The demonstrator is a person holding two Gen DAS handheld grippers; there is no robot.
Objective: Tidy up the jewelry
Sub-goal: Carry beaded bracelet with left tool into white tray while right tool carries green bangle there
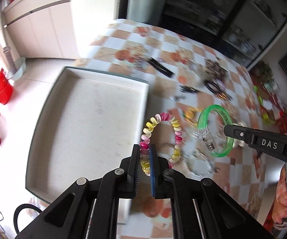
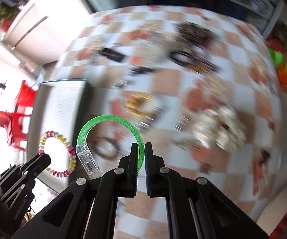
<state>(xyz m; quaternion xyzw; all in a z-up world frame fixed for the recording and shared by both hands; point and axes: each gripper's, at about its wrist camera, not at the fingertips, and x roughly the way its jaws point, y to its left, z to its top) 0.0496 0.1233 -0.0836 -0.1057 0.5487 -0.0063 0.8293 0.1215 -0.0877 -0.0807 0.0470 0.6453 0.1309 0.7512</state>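
Left gripper [image 1: 144, 149] clamped on pink, yellow and white spiral-coil bracelet [image 1: 160, 137], loop standing up past the fingertips, lifted clear of the table. Same bracelet visible in right wrist view at [image 2: 57, 153], left gripper body at [image 2: 27, 171].

Right gripper [image 2: 141, 149] clamped on translucent green plastic bangle with clear clasp block [image 2: 111, 137], pinched on the band's right side, clasp hanging lower left. In left wrist view: bangle at [image 1: 215, 131], right gripper finger at [image 1: 253, 137] reaching in from the right.

Shallow white rectangular tray with grey-green rim [image 1: 141, 103] lying left of both loads, long axis running away from the cameras. Tray interior bare as far as visible. Near edge seen at [image 2: 61, 83] in right view.

Key relation: tray directly left of the coil bracelet, just beside the left gripper; green bangle further right, over the checkered orange-and-white tablecloth [image 1: 193, 45]. Left hand nearer, so likely first to drop. Short leftward shift for left, longer crossing for right.

Remaining clutter on cloth heavily motion-blurred: black hair clip [image 1: 161, 67], pearl-like cluster [image 2: 219, 133], other dark pieces not identifiable.

Risk: both loops close together, possible snag on crossing.
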